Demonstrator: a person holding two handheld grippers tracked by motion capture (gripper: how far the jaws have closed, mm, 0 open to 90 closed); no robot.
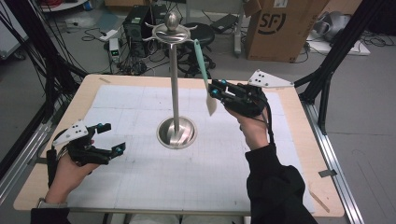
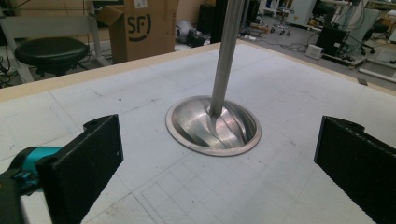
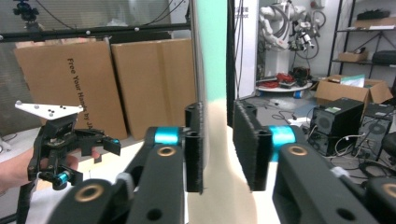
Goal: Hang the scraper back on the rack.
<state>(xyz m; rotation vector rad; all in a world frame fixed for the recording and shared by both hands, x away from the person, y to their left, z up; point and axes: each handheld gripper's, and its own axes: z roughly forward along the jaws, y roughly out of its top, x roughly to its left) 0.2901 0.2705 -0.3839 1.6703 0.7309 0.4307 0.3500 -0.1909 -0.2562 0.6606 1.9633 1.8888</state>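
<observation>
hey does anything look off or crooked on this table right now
Yes: the spatula hangs tilted from the metal stand hook, its cream blade swung toward the right gripper, whose jaws sit around it with a small gap on one side. Nothing looks spilled or damaged.

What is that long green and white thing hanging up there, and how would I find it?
Start at the tall shiny metal stand in the middle of the table. A spatula hangs from a hook at its top, with a mint-green handle and a cream-white blade at the bottom. It is the only coloured thing there, and its blade sits between the jaws of the right gripper.
</observation>
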